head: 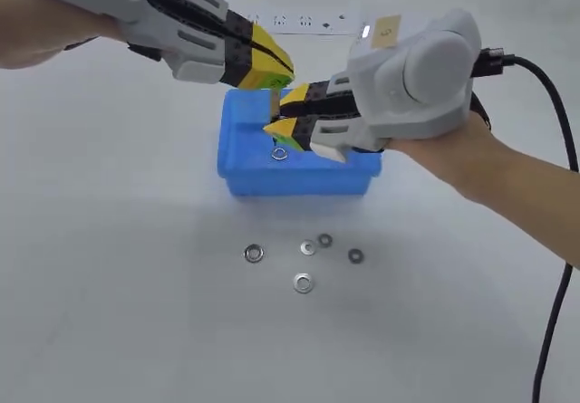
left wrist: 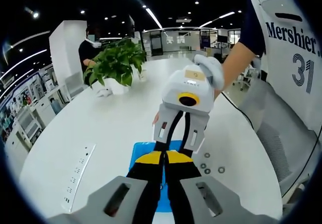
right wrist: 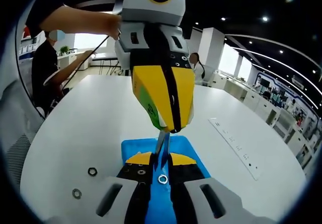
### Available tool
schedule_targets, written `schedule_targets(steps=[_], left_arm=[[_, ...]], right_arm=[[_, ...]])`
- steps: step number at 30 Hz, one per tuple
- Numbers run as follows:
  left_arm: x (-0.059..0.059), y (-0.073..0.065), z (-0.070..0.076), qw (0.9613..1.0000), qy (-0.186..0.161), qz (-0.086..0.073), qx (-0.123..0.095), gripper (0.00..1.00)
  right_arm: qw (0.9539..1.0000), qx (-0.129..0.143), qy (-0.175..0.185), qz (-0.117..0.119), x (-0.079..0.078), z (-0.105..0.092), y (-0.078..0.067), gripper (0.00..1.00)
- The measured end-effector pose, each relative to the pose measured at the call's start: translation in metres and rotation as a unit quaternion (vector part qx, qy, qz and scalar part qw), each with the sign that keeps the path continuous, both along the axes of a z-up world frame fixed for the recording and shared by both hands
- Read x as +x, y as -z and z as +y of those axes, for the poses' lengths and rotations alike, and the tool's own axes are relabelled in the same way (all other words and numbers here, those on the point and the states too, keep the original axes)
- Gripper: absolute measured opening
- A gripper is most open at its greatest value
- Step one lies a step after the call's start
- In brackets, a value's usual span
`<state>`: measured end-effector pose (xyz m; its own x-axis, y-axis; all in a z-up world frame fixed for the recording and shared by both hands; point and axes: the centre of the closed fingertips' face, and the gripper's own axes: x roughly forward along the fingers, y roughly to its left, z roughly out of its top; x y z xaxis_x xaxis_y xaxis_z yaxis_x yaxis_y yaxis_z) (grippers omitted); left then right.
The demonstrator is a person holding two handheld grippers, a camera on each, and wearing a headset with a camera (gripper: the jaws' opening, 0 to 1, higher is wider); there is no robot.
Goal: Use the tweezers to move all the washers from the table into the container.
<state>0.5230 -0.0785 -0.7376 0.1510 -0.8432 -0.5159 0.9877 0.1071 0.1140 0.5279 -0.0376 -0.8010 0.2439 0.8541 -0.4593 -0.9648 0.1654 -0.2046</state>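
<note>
The left gripper (head: 279, 75) comes in from the upper left, shut on thin metal tweezers (right wrist: 160, 146) that hang down over the blue container (head: 237, 169). From the right, the right gripper (head: 283, 113) has its jaws closed in on the tweezers' legs (right wrist: 159, 159). A washer (head: 279, 154) shows just under the tweezers' tip inside the container; I cannot tell whether it is held or lying there. Several more washers lie on the white table in front of the container, including one at the left (head: 254, 254) and one nearest me (head: 303, 283).
A white power strip (head: 299, 23) lies behind the container. The right gripper's black cable (head: 555, 122) trails down the right side. A potted plant (left wrist: 116, 63) stands far back on the table. Other people are at neighbouring desks.
</note>
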Motion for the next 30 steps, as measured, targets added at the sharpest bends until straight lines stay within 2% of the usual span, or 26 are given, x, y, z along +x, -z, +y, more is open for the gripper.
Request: schedule_targets(steps=[7, 13, 18, 20, 22, 25, 30], left_arm=[[-0.025, -0.013, 0.006, 1.0000, 0.005, -0.003, 0.004, 0.04], [-0.052, -0.021, 0.006, 1.0000, 0.005, 0.001, -0.002, 0.05], [-0.072, -0.023, -0.001, 0.9999, 0.001, -0.001, -0.011, 0.05], [-0.077, -0.024, -0.003, 0.9998, -0.006, 0.002, -0.021, 0.04], [-0.088, -0.024, -0.007, 0.9996, -0.009, 0.006, -0.026, 0.04], [-0.100, -0.021, -0.010, 0.9997, -0.005, 0.009, -0.022, 0.04], [-0.117, -0.016, -0.011, 0.9997, -0.010, 0.015, -0.016, 0.05]], right_arm=[[0.9999, 0.002, -0.017, 0.000, -0.024, 0.001, -0.012, 0.12], [0.9995, 0.006, -0.032, 0.006, -0.050, -0.003, -0.020, 0.12], [0.9993, 0.002, -0.036, 0.004, -0.072, -0.011, -0.020, 0.12], [0.9995, 0.002, -0.031, -0.003, -0.077, -0.014, -0.021, 0.12], [0.9997, 0.002, -0.026, 0.003, -0.085, -0.017, -0.021, 0.12], [0.9995, 0.000, -0.029, 0.009, -0.100, -0.022, -0.017, 0.12], [0.9995, -0.005, -0.030, 0.010, -0.117, -0.028, -0.010, 0.12]])
